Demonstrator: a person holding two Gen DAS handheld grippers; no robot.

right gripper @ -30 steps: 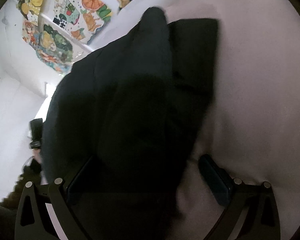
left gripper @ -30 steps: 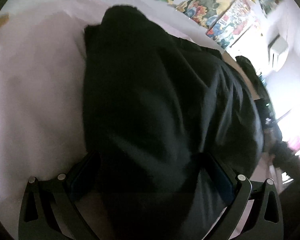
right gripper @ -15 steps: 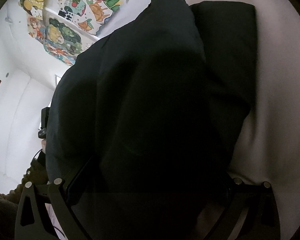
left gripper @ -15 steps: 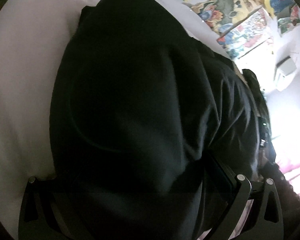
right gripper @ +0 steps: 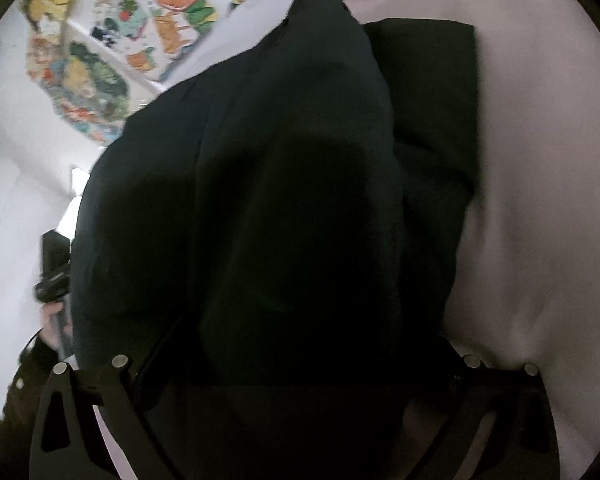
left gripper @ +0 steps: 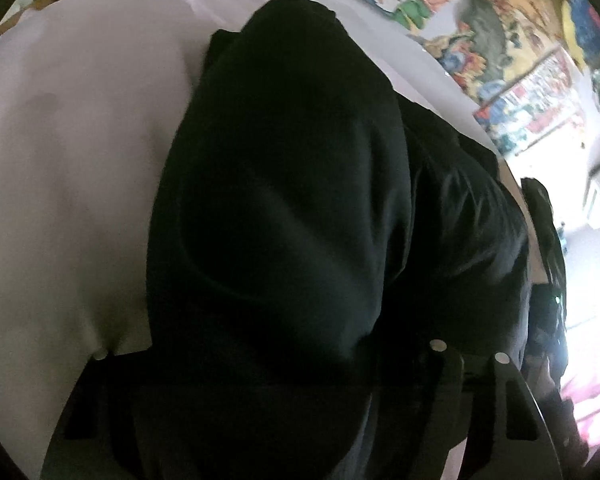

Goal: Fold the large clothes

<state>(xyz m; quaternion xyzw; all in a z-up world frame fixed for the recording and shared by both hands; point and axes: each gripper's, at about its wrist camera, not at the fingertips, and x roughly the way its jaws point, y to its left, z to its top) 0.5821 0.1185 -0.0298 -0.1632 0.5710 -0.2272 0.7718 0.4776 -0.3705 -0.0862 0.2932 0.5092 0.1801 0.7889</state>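
Note:
A large black garment (left gripper: 292, 216) lies on a pale sheet (left gripper: 68, 168) and fills most of both views (right gripper: 284, 200). It is bunched in thick folds, with a flat folded part at the far right in the right wrist view (right gripper: 432, 92). My left gripper (left gripper: 268, 360) is down on the near edge of the cloth, which drapes over its fingers and hides them. My right gripper (right gripper: 296, 364) is also at the near edge, its fingers spread wide with cloth heaped between and over them.
The pale sheet (right gripper: 540, 200) stretches to the left in the left wrist view and to the right in the right wrist view. Colourful posters (left gripper: 500, 40) hang on the white wall behind. The other hand-held gripper shows at the left edge of the right wrist view (right gripper: 52, 272).
The black cloth has been drawn toward both cameras and now covers the fingers. The left view swung right and back, showing more sheet again.

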